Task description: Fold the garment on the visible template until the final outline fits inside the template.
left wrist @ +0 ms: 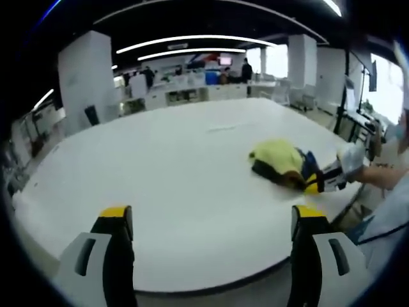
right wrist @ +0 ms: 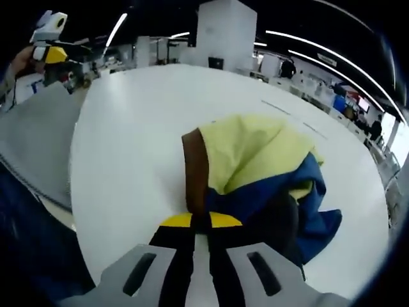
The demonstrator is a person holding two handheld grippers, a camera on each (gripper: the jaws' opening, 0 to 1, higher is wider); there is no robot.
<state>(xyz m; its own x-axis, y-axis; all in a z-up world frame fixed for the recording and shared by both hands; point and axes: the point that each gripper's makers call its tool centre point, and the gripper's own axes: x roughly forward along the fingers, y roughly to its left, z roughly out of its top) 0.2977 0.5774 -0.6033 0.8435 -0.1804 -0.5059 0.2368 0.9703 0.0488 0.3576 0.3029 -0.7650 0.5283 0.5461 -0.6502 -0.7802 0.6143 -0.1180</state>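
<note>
Garment (right wrist: 255,166), a yellow, blue and brown bundle, lies bunched on the white table (left wrist: 179,166) at three o'clock in the left gripper view. The right gripper (right wrist: 200,220), jaws pressed together, pinches its brown edge. The left gripper (left wrist: 211,214) hangs spread, apart from it. It looks soft, light and floppy; best taken by hems or corners.

A big white table (left wrist: 179,185) with a round edge sits in a large room. Far behind it stands a thick white pillar (left wrist: 86,77). Long bright lights (left wrist: 192,39) curve across the dark ceiling. At the back are white desks (left wrist: 185,89) with small things on them, and a few people (left wrist: 246,69) stand there, too far away to see well. Bright windows (left wrist: 390,89) glow on the right side. In the right gripper view, a white pillar (right wrist: 225,29) also rises past the table.
</note>
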